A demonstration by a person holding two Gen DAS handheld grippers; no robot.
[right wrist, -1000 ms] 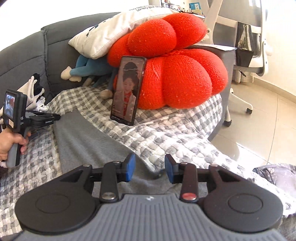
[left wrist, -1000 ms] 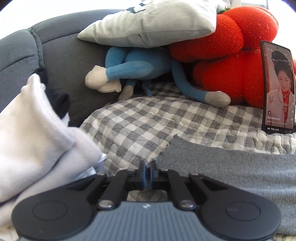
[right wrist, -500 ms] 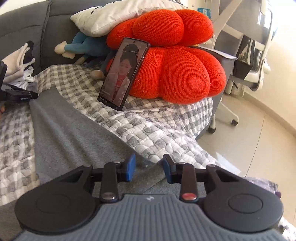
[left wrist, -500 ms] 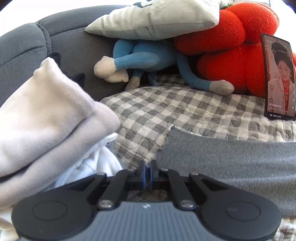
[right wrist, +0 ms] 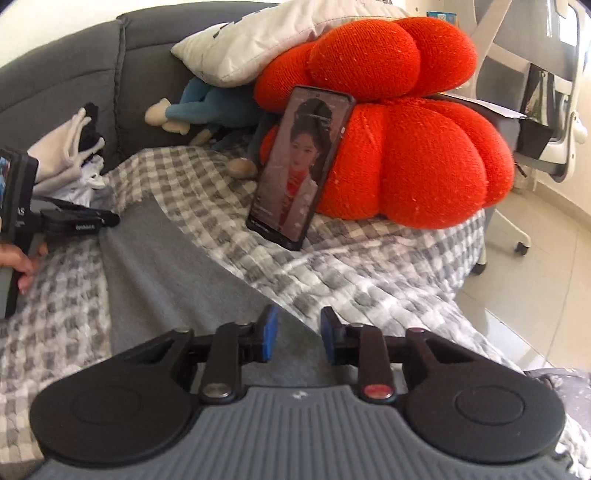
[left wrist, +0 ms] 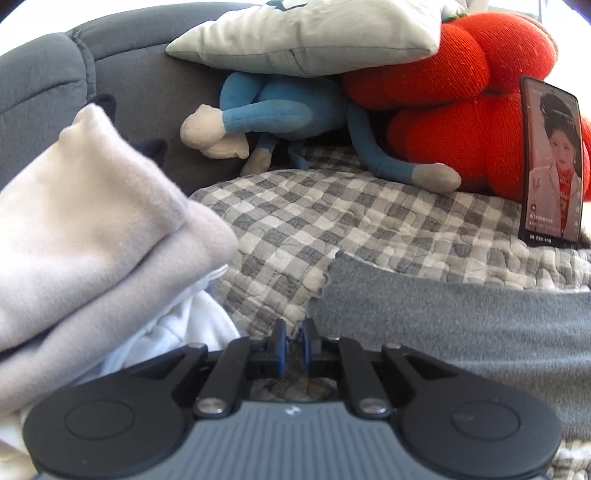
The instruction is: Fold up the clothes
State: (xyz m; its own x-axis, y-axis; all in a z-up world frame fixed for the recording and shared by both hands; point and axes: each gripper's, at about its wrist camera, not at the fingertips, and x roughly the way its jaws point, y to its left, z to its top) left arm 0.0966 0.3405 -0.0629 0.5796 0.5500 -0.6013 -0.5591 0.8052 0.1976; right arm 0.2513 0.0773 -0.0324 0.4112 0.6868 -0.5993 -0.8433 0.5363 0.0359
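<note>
A grey garment (left wrist: 461, 314) (right wrist: 159, 266) lies flat along the checked blanket (left wrist: 314, 221) on the sofa. My left gripper (left wrist: 293, 347) sits low at the garment's near left corner, its blue pads a narrow gap apart; only blanket shows between them. From the right wrist view the left gripper (right wrist: 110, 219) points at that same corner, held by a hand (right wrist: 22, 258). My right gripper (right wrist: 297, 334) hovers open over the garment's other end, close to its edge, holding nothing. A pile of folded pale clothes (left wrist: 92, 221) (right wrist: 62, 162) rests just left of the left gripper.
A phone (left wrist: 550, 166) (right wrist: 299, 166) leans upright against a red knitted cushion (right wrist: 406, 129). A blue plush toy (left wrist: 277, 110) and a pale pillow (left wrist: 314, 33) lie against the sofa back. Right of the sofa edge are bare floor and an office chair (right wrist: 554, 92).
The left gripper's pads, pressed together before, now stand slightly apart at the garment corner. The folded pile fills more of the left view. The right gripper has shifted over the garment, still open.
</note>
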